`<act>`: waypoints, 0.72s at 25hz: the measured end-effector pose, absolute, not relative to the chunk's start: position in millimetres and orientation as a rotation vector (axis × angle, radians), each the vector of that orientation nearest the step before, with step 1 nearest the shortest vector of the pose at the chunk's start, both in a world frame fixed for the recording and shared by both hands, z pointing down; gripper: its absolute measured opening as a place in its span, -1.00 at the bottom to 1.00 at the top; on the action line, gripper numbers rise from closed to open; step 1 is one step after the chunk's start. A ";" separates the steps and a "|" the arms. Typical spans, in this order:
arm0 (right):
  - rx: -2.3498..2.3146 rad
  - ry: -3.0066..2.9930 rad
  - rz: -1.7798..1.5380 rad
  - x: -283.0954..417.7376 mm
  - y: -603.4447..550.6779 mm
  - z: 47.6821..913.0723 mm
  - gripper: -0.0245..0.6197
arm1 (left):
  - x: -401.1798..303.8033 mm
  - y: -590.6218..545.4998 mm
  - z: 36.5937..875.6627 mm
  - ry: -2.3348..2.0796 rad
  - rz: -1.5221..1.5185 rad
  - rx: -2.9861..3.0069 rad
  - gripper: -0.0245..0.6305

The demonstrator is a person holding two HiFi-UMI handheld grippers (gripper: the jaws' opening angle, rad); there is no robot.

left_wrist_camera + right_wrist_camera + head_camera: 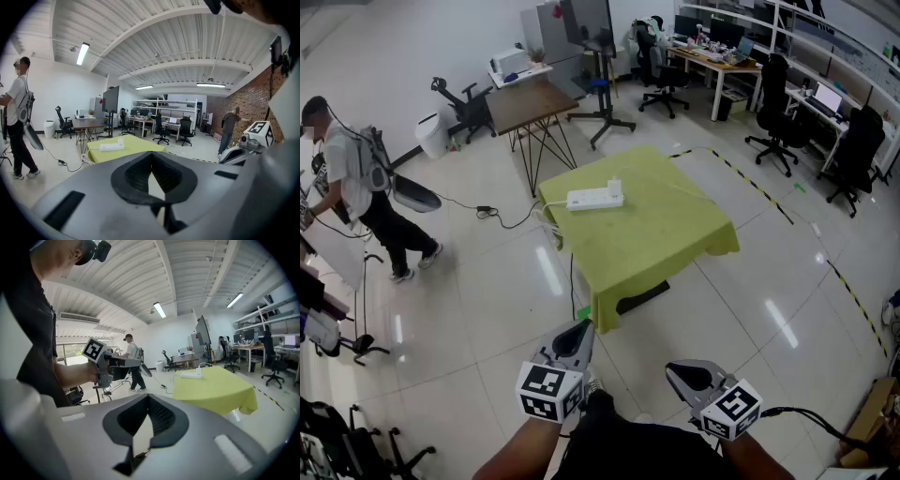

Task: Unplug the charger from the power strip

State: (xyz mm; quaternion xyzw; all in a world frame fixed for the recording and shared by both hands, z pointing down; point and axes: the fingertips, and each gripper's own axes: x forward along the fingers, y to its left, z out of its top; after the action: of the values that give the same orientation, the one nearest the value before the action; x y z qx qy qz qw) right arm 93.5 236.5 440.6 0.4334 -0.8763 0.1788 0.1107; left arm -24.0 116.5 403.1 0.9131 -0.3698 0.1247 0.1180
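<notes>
A white power strip (592, 199) lies near the far edge of a table under a yellow-green cloth (661, 239). A white charger (615, 187) stands plugged in at its right end, and its cord hangs off the table's left side. Both grippers are held low and close to my body, well short of the table. The left gripper (581, 329) and the right gripper (676, 373) are both shut with nothing in them. The strip (110, 147) shows far off past the left gripper's (151, 157) jaws. It also appears as the strip (191, 375) beyond the right gripper (147, 400).
A person (358, 192) with a backpack walks at the left. A black cable (492, 214) trails over the floor toward the table. A brown table (530, 103), a screen stand (598, 66), desks and office chairs (773, 117) stand behind. Black-yellow tape (759, 190) marks the floor.
</notes>
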 end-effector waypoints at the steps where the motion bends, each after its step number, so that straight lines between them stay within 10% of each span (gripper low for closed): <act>1: 1.271 -2.575 0.529 92.7 234.2 441.1 -0.91 | -24.6 114.5 403.3 -1.082 0.365 2.671 -0.91; 18: 1.214 -2.549 0.570 61.0 138.0 451.2 -0.91 | -44.5 24.3 417.0 -1.053 0.374 2.668 -0.91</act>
State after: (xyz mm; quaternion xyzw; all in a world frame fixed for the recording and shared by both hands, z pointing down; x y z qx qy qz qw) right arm 61.0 138.0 451.2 0.4180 -0.8774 0.1961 0.1301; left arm -44.5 24.3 417.0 0.9153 -0.3612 0.1282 0.1241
